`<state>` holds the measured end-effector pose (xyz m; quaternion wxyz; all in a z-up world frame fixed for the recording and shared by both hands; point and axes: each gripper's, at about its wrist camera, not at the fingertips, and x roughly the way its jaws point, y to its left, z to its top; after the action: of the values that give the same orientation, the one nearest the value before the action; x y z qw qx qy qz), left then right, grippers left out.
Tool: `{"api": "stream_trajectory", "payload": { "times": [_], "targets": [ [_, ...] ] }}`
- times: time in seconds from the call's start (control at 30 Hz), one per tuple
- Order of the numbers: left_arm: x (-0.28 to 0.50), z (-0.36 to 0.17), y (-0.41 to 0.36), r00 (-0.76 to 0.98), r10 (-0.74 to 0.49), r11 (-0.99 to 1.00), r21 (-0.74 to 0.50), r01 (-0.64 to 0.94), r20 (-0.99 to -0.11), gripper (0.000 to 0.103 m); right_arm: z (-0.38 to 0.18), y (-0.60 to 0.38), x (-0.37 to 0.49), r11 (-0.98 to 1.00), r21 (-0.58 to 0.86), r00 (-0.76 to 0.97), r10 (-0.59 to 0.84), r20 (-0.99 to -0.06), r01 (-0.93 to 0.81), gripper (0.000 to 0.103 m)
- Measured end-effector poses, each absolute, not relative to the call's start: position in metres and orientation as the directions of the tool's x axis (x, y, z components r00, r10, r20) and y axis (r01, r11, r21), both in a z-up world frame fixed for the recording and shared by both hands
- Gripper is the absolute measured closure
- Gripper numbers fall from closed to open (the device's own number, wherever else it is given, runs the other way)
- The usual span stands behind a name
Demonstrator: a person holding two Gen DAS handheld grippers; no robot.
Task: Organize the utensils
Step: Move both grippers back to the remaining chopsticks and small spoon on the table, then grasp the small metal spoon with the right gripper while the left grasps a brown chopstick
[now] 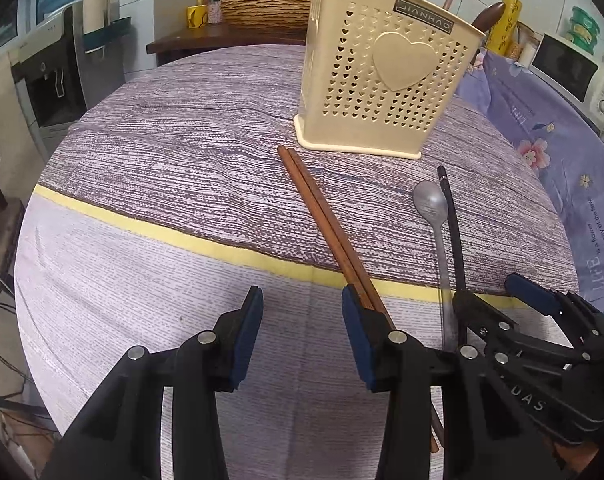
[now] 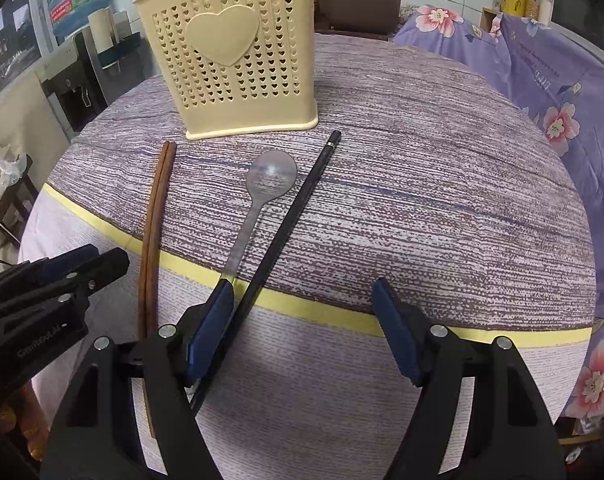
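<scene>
A cream perforated utensil holder [image 1: 382, 80] with a heart stands at the back of the round table; it also shows in the right wrist view [image 2: 238, 60] and holds several utensils. A pair of brown chopsticks [image 1: 322, 216] lies in front of it, running under my left gripper's right finger. My left gripper [image 1: 302, 320] is open and empty. A grey spoon [image 2: 262, 200] and a black chopstick [image 2: 286, 224] lie to the right. My right gripper [image 2: 302, 312] is open, its left finger over the spoon handle and black chopstick.
The table has a purple-grey cloth [image 1: 182, 140] with a yellow stripe [image 1: 162, 232]. A floral purple cover [image 2: 562, 100] lies to the right. A water dispenser [image 1: 54, 80] stands at the left, a microwave [image 1: 574, 76] at the right, a basket [image 1: 262, 8] behind.
</scene>
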<state>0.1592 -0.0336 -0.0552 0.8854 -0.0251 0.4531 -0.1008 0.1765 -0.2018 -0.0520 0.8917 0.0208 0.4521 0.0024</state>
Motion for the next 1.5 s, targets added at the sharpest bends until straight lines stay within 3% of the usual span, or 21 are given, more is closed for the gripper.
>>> {"api": "stream_trajectory", "payload": {
  "times": [0.4,0.77,0.93,1.17,1.3,1.5],
  "targets": [
    [0.152,-0.056,-0.048,0.557,-0.226,0.971,-0.142,0.191,-0.799,0.058,-0.047,-0.233,0.169,0.997,0.029,0.59,-0.023,-0.807,0.077,0.031],
    [0.15,-0.057,-0.058,0.582,-0.14,0.983,-0.041,0.18,-0.801,0.055,-0.051,-0.226,0.163,0.997,0.052,0.601,0.004,-0.799,0.062,0.031],
    [0.15,-0.058,-0.044,0.57,-0.148,0.984,-0.064,0.165,-0.808,0.055,-0.047,-0.229,0.157,0.995,0.062,0.619,0.001,-0.786,0.077,0.031],
    [0.157,-0.053,-0.024,0.574,-0.175,0.984,-0.133,0.114,-0.8,0.056,-0.032,-0.225,0.165,0.985,0.174,0.653,0.137,-0.745,-0.008,0.031],
    [0.162,-0.045,-0.011,0.6,-0.174,0.984,-0.159,0.078,-0.781,0.056,-0.026,-0.211,0.178,0.976,0.212,0.647,0.191,-0.738,-0.045,0.041],
    [0.165,-0.043,0.002,0.617,-0.165,0.983,-0.178,0.041,-0.769,0.056,-0.036,-0.192,0.203,0.978,0.205,0.599,0.18,-0.78,-0.027,0.047]
  ]
}}
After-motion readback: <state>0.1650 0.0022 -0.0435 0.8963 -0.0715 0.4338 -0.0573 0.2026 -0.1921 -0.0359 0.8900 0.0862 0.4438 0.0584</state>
